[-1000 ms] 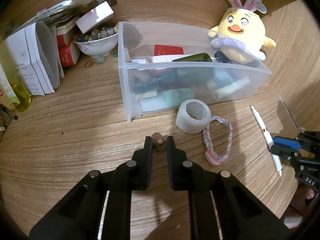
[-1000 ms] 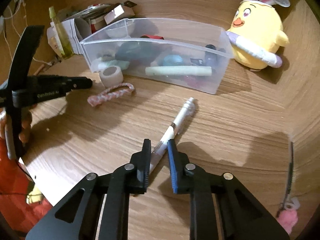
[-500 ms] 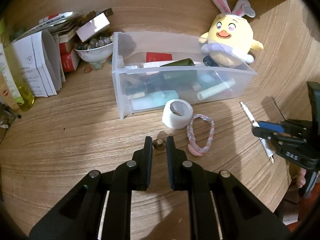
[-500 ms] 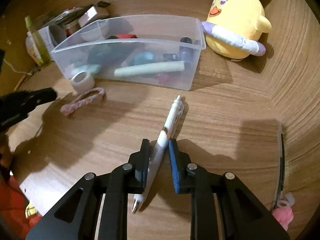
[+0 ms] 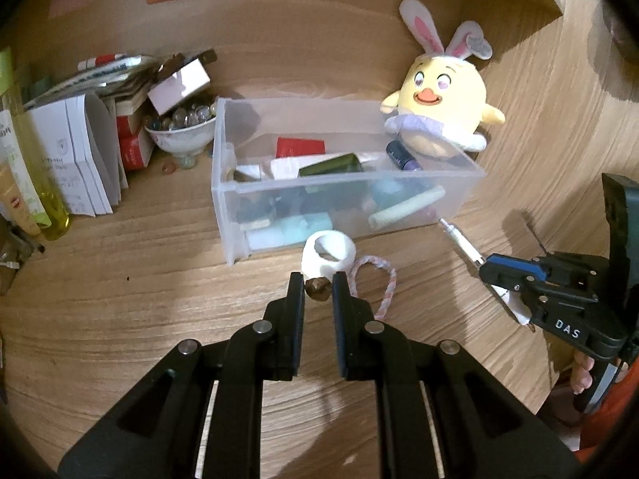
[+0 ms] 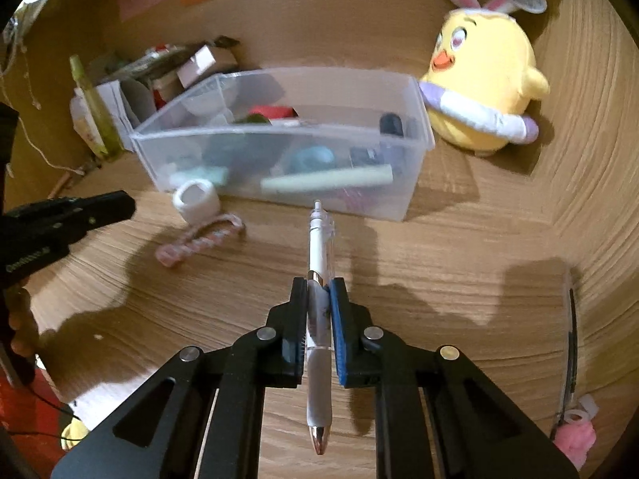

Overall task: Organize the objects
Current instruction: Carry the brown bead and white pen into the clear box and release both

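- Quick status from my end. I'm using the clear plastic bin (image 5: 347, 187) in the middle of the wooden worktop (image 5: 120, 279) as my landmark.
- Left tongs (image 5: 317, 291) are clamped narrow on a small brown nugget-looking thing (image 5: 318, 289), pinched right at the tips. Can't tell what it actually is, it's tiny. It sits in front of the bin, and in the left wrist view it overlaps the white tape roll (image 5: 329, 253).
- Right tongs (image 6: 319, 295) have just been closing and are now squeezed onto a white pen (image 6: 319, 263). The barrel runs between the pads lengthwise: clicker end points toward the bin's front wall, metal tip sticks out back toward the camera.
- In the left view the pen looks lifted off the worktop, off the bin's front right corner.
- The tape roll sits just in front of the bin, near its left end.
- A pink and white braided cord loop (image 6: 199, 239) lies beside the roll, a bit further out from the bin.
- Inside the bin: a pale green tube (image 6: 327, 179) along the front wall, a red box, a dark green bottle, some teal stuff. The rest is blurry through the plastic.
- A yellow chick plush with bunny ears (image 6: 483, 80) sits just past the bin's right end.
- Left of the bin there's a bowl of glass beads (image 5: 181, 127), plus papers and small boxes stacked behind it.
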Demonstrator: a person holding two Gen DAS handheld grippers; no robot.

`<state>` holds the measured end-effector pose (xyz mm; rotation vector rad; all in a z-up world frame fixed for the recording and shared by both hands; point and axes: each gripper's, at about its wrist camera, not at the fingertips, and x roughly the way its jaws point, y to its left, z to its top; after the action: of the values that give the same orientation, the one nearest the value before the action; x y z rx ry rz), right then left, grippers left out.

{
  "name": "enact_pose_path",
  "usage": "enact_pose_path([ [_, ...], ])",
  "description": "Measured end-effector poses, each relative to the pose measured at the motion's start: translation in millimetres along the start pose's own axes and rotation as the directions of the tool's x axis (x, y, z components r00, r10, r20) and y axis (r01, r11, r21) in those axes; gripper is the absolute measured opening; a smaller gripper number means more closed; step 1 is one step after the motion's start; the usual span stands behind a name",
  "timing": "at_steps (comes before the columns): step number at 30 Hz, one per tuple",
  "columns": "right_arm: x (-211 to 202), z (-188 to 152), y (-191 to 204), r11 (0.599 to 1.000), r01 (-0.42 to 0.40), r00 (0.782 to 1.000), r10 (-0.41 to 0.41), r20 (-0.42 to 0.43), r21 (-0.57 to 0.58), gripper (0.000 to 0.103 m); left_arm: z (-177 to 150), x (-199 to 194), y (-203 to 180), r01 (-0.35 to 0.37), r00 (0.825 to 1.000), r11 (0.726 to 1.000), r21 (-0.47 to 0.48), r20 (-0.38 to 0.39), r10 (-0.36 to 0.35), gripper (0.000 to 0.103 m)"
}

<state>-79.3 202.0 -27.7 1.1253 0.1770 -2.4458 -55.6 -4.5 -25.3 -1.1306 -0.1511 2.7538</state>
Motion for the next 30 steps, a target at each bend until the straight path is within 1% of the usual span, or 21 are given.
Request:
enact_pose_path([
  [6, -17.1, 8.0, 5.3, 1.0, -0.019, 0.999, 0.02, 0.05, -0.014, 0.01, 9.2, -10.0, -2.5, 0.012, 0.999, 1.0, -0.006, 0.04, -0.011, 0.013],
  [13, -28.2, 21.8, -3.3, 1.0, -0.009, 0.995, 0.009, 0.102, 0.005, 0.01, 24.3, -15.4, -5.8, 0.004, 0.997, 1.0, 0.001, 0.075, -0.004, 0.013],
  [16, -32.0, 28.7, -4.4, 1.0, 0.002, 0.993, -0.001, 0.121, -0.007, 0.01, 31.7, -18.0, -7.5, -0.004, 0.995, 1.0, 0.006, 0.095, 0.004, 0.013],
  [22, -33.9, 44.7, -7.4, 1.0, 0.014, 0.987, -0.01, 0.158, -0.025, 0.01, 46.9, -23.1, -8.3, -0.012, 0.991, 1.0, 0.003, 0.134, 0.012, 0.013],
  [30, -34.9, 69.8, -10.4, 0.999, 0.024, 0.977, -0.014, 0.214, -0.044, 0.01, 65.7, -26.5, -6.5, -0.03, 0.987, 1.0, 0.004, 0.161, 0.029, 0.013],
])
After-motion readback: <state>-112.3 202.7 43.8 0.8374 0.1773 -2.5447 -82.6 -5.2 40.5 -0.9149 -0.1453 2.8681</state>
